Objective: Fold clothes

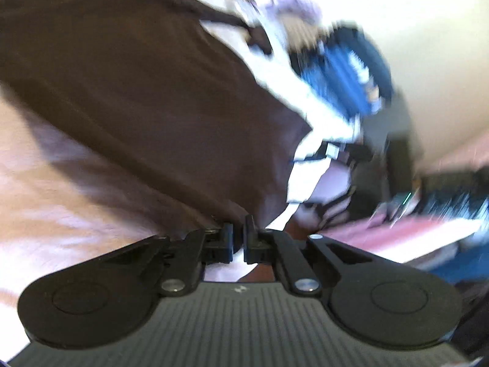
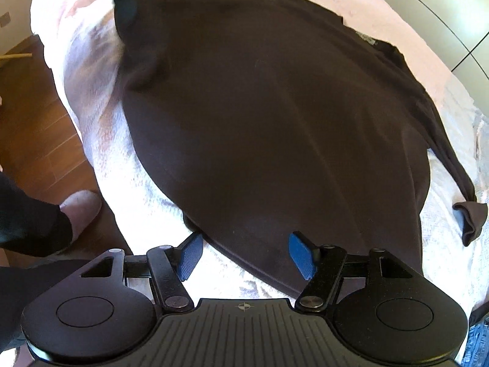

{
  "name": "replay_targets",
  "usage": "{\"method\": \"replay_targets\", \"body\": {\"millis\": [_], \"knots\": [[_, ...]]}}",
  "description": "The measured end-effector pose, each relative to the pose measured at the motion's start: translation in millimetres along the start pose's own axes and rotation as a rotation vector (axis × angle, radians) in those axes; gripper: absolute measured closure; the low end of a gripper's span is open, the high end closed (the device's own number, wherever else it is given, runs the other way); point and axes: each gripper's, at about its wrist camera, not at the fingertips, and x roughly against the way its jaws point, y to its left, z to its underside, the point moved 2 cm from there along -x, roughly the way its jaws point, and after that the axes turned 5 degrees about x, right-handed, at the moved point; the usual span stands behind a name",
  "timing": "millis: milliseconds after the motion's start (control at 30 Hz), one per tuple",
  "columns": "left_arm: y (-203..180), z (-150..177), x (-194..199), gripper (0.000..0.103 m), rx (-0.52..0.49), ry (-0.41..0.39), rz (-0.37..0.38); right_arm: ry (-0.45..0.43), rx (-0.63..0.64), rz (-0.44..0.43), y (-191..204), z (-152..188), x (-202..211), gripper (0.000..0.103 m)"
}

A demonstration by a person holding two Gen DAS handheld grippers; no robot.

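A dark brown long-sleeved garment (image 2: 269, 107) lies spread on a pale pink bedspread (image 2: 91, 70), one sleeve (image 2: 452, 165) trailing at the right. My left gripper (image 1: 239, 232) is shut on an edge of the brown garment (image 1: 137, 91), and the cloth rises taut from its black fingertips. My right gripper (image 2: 246, 255) stands open over the near hem, its blue pads (image 2: 191, 255) wide apart and not pressing the cloth. The garment's far left corner is bunched and raised under a dark blurred shape (image 2: 123, 0).
The bed's edge runs along the left, with wooden floor (image 2: 33, 128) beyond it. A person's foot in a pale slipper (image 2: 82, 211) stands by the bed. Cupboard doors (image 2: 443, 15) are at the far right. The left wrist view is motion-blurred, with a blue and black shape (image 1: 345, 70).
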Motion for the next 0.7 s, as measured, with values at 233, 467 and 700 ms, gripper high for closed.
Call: {"method": "replay_targets", "body": {"millis": [233, 467, 700], "knots": [[30.7, 9.4, 14.5, 0.081, 0.113, -0.016, -0.080, -0.017, 0.082, -0.011, 12.4, -9.5, -16.8, 0.037], [50.1, 54.2, -26.7, 0.061, 0.238, 0.043, -0.137, 0.001, 0.053, -0.027, 9.1, -8.4, -10.9, 0.037], [30.3, 59.8, -45.2, 0.089, 0.191, 0.047, -0.154, 0.038, -0.295, 0.065, -69.9, 25.2, 14.4, 0.037]]}}
